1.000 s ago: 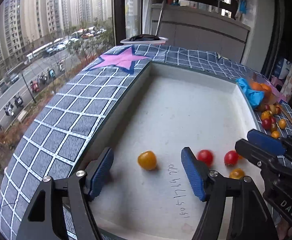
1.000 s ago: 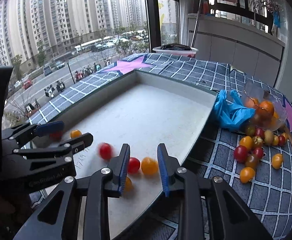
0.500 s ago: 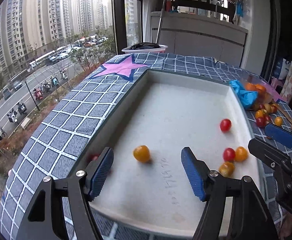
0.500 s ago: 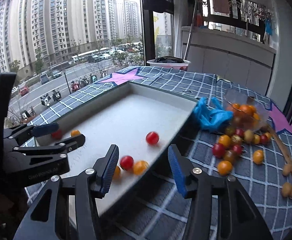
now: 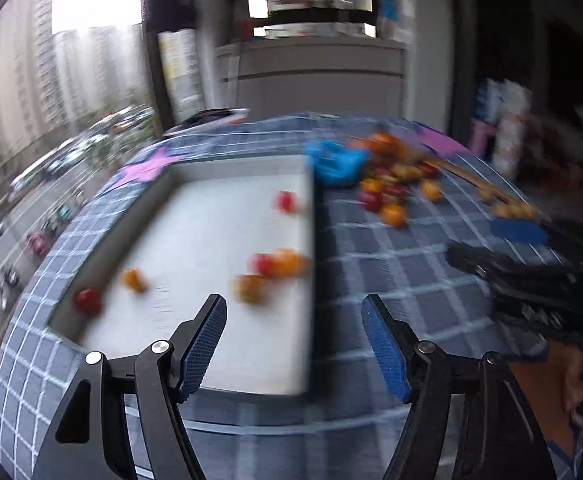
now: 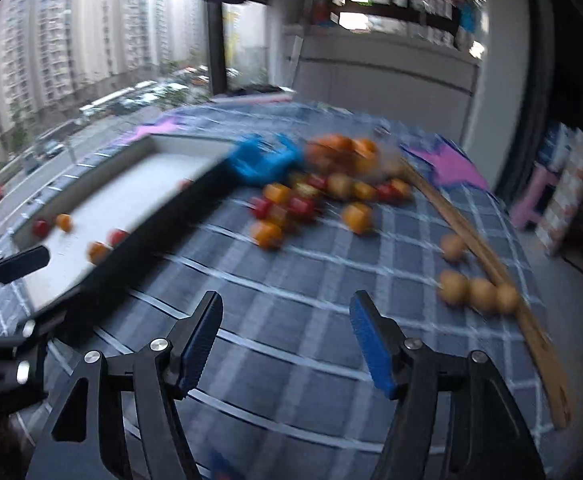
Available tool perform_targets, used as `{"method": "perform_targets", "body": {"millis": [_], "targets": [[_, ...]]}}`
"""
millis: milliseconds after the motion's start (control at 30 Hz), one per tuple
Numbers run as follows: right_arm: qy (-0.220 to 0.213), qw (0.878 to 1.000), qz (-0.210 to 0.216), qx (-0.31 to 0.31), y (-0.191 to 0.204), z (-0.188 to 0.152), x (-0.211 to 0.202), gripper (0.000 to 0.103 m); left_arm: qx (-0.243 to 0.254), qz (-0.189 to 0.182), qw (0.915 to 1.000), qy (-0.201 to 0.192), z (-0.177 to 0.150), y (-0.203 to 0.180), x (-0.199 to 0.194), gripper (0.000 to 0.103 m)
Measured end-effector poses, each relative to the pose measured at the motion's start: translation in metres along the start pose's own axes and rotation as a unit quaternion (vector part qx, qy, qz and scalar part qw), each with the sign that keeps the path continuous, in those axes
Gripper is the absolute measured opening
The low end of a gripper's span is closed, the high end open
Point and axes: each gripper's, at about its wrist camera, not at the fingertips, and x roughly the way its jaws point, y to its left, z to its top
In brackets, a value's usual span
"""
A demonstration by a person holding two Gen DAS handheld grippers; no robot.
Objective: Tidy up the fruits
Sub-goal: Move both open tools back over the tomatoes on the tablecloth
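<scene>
A white tray (image 5: pixel 211 220) lies on the checked cloth and holds several red and orange cherry tomatoes (image 5: pixel 279 262); a red one (image 5: pixel 88 300) sits at its near left corner. More tomatoes (image 6: pixel 303 200) are heaped on the cloth to the right of the tray. My left gripper (image 5: pixel 293 308) stands open above the tray's near right edge with nothing between its fingers. My right gripper (image 6: pixel 286 304) hovers over bare cloth in front of the heap. Its jaws are opening and nothing is between them. Both views are blurred by motion.
A blue glove (image 6: pixel 265 160) lies at the tray's far right corner beside a clear bag of oranges (image 6: pixel 339 148). Small tan fruits (image 6: pixel 475 290) rest against a wooden stick (image 6: pixel 491 264) on the right. A window is behind the table.
Both grippers have swung right, from over the tray toward the cloth. The right jaws have widened from nearly shut. The tomatoes in the tray have rolled apart.
</scene>
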Motion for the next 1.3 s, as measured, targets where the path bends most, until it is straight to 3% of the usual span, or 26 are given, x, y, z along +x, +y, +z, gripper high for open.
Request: {"method": "perform_targets", "body": {"millis": [167, 300, 467, 700, 733, 800, 833, 1000, 1067, 1233, 1300], "targets": [[0.031, 0.998, -0.025, 0.040, -0.037, -0.010, 0.002, 0.070, 0.035, -0.038, 0.9984, 0.022, 0.005, -0.041, 0.005, 0.071], [0.048, 0.996, -0.029, 0.068, -0.055, -0.014, 0.005, 0.072, 0.049, -0.046, 0.9967, 0.045, 0.012, -0.062, 0.018, 0.071], [0.061, 0.994, -0.022, 0.086, -0.064, -0.018, 0.008, 0.074, 0.048, -0.057, 0.9934, 0.087, 0.015, -0.068, 0.038, 0.071], [0.064, 0.995, -0.019, 0.076, -0.061, -0.016, 0.011, 0.077, 0.020, -0.084, 0.9903, 0.109, 0.018, -0.064, 0.051, 0.072], [0.064, 0.995, -0.018, 0.077, -0.062, -0.015, 0.011, 0.077, 0.021, -0.085, 0.9900, 0.110, 0.018, -0.064, 0.052, 0.073], [0.063, 0.995, -0.009, 0.076, -0.063, -0.014, 0.012, 0.077, 0.026, -0.088, 0.9883, 0.121, 0.018, -0.067, 0.056, 0.095], [0.062, 0.995, -0.005, 0.076, -0.064, -0.013, 0.012, 0.077, 0.031, -0.088, 0.9874, 0.128, 0.019, -0.070, 0.058, 0.099], [0.055, 0.994, 0.034, 0.087, -0.076, -0.012, 0.011, 0.077, 0.039, -0.098, 0.9852, 0.135, 0.025, -0.074, 0.065, 0.102], [0.052, 0.993, 0.051, 0.091, -0.082, -0.011, 0.011, 0.074, 0.041, -0.100, 0.9848, 0.136, 0.029, -0.074, 0.069, 0.102], [0.054, 0.992, 0.067, 0.091, -0.091, -0.005, 0.017, 0.050, 0.041, -0.102, 0.9844, 0.138, 0.045, -0.074, 0.086, 0.102], [0.053, 0.992, 0.062, 0.095, -0.097, -0.002, 0.019, 0.049, 0.036, -0.106, 0.9845, 0.135, 0.053, -0.075, 0.095, 0.102]]}}
